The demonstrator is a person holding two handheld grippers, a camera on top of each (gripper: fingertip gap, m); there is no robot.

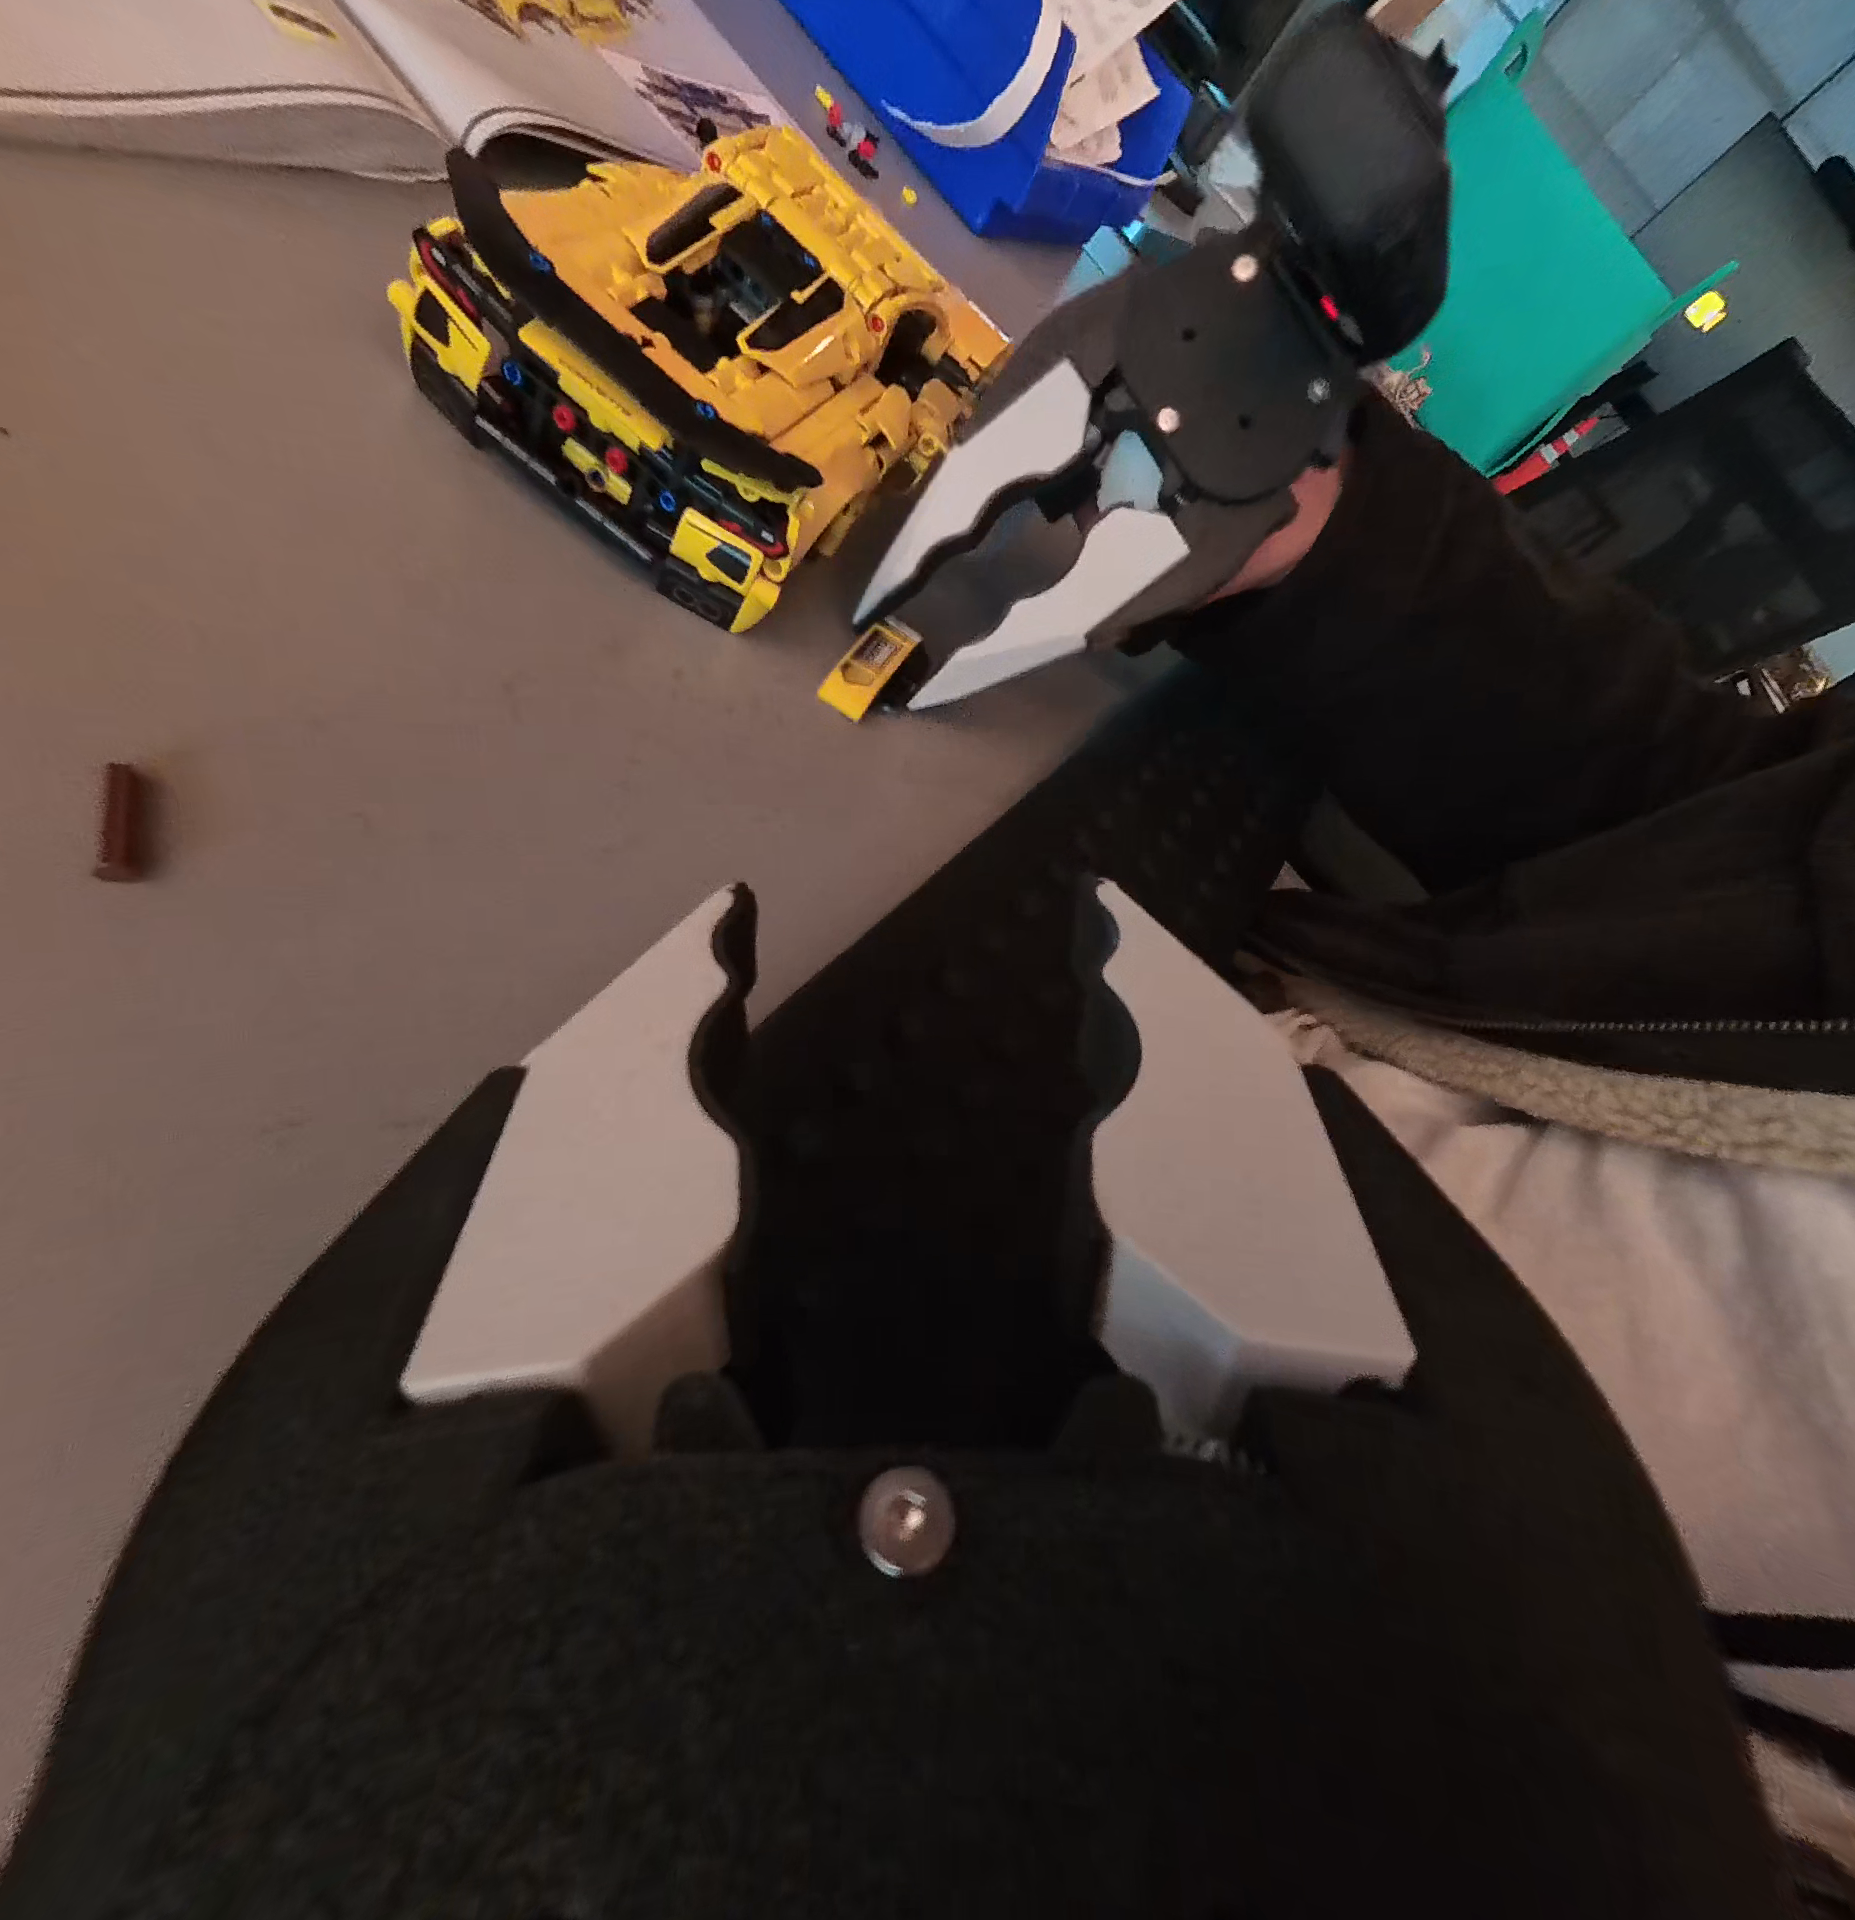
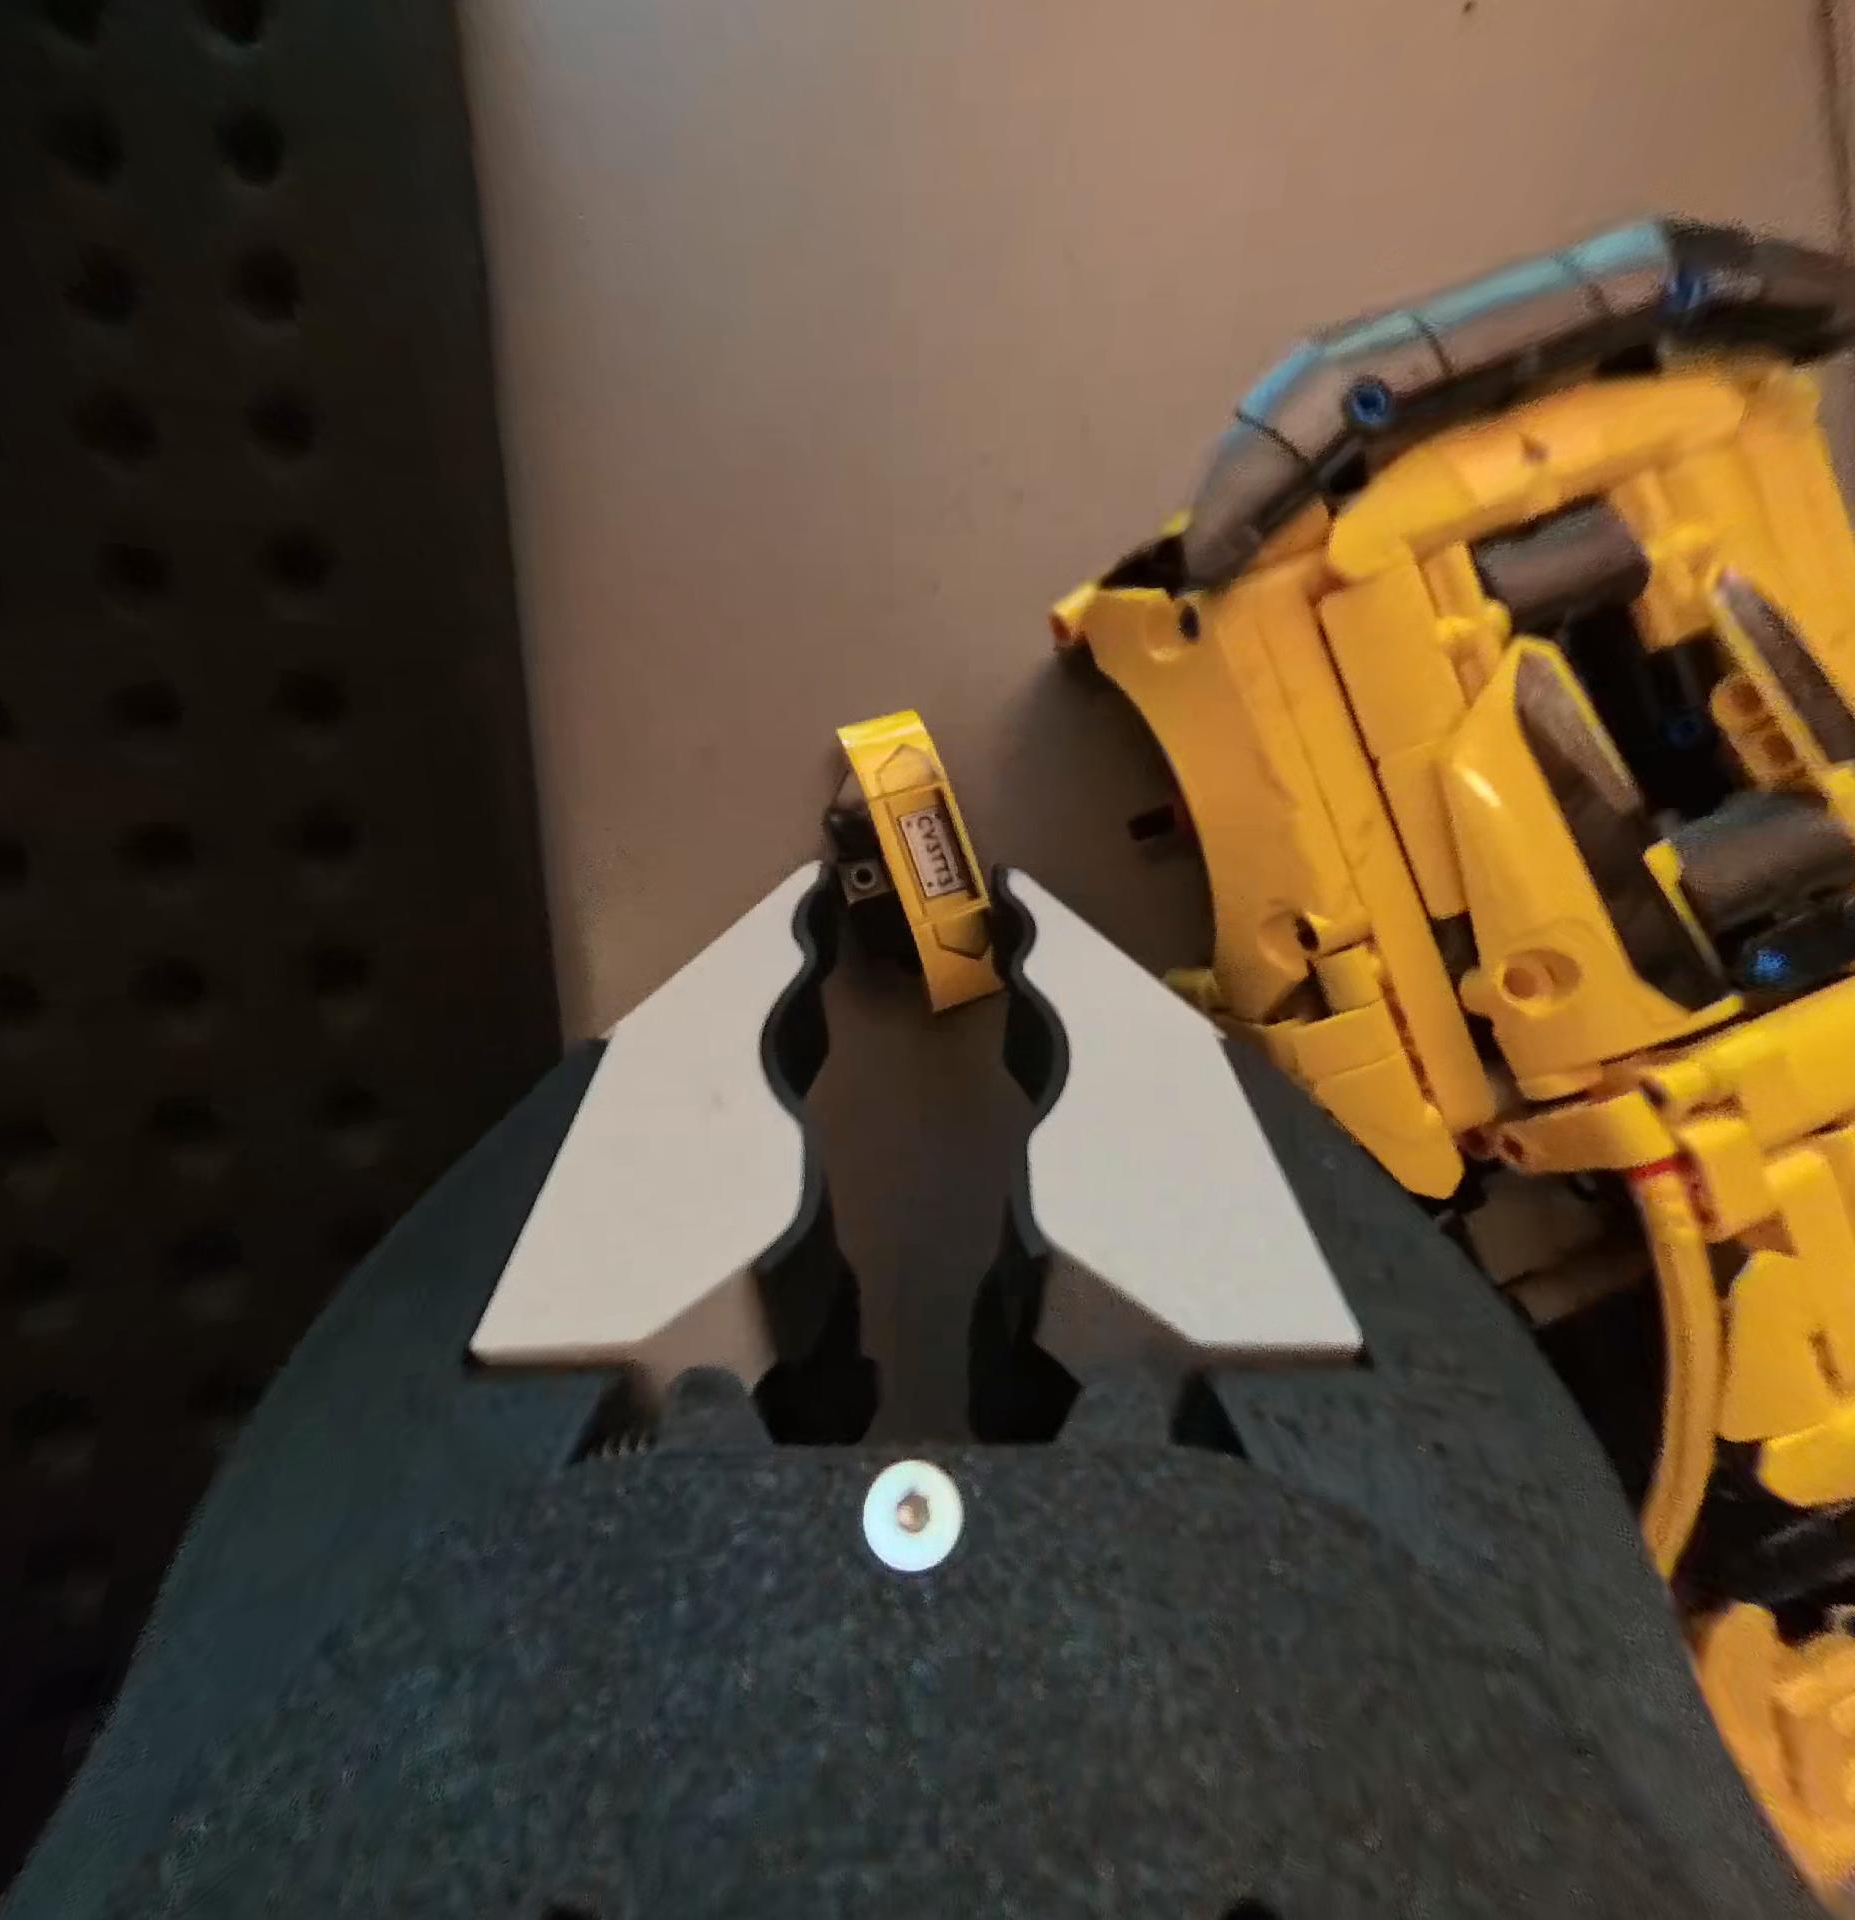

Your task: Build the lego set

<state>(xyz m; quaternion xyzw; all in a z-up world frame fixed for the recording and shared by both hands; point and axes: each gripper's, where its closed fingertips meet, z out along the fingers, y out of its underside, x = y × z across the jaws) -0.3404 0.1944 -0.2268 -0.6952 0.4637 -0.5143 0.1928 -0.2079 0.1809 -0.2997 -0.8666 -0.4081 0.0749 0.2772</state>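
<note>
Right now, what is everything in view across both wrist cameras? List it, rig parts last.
Lego car: one, yellow and black, on the table.
Small sub-assembly: one, yellow with black underside, on the table at the right claw's tips.
Brown piece: one, alone on the table, far from the car.
Loose small pieces: a few, red, black, yellow, beside the bin.
Instruction booklet: one, open, beyond the car.
Bin: one, blue.
Table: one, grey.
Left claw: open, empty.
Right claw: open around the sub-assembly.
</note>
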